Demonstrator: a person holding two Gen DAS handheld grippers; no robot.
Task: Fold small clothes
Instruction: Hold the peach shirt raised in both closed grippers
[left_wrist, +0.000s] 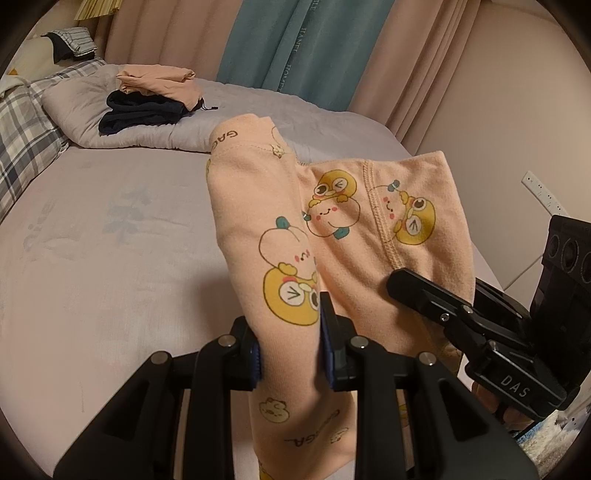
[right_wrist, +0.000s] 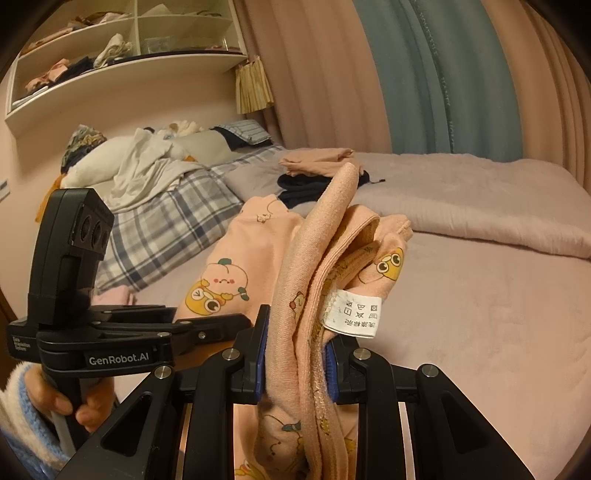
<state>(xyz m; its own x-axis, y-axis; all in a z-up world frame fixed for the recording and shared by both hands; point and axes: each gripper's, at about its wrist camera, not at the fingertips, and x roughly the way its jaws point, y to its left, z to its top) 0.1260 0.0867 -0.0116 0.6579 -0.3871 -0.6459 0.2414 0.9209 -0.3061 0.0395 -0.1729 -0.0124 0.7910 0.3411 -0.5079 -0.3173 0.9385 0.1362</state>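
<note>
A small peach garment (left_wrist: 266, 229) printed with yellow cartoon figures hangs in the air above the bed. My left gripper (left_wrist: 290, 350) is shut on one part of it, the cloth passing between the blue pads. My right gripper (right_wrist: 295, 363) is shut on a bunched hem of the same garment (right_wrist: 314, 266), with a white care label (right_wrist: 352, 314) showing. The right gripper also shows in the left wrist view (left_wrist: 417, 286), at the garment's right side. The left gripper also shows in the right wrist view (right_wrist: 210, 325), close on the left.
The bed (left_wrist: 92, 240) has a pale lilac sheet. A stack of folded clothes, peach on navy (left_wrist: 151, 96), lies on a folded quilt at the far side. A plaid pillow (right_wrist: 166, 221) and loose laundry (right_wrist: 140, 162) lie at the headboard. Curtains (left_wrist: 295, 44) hang behind.
</note>
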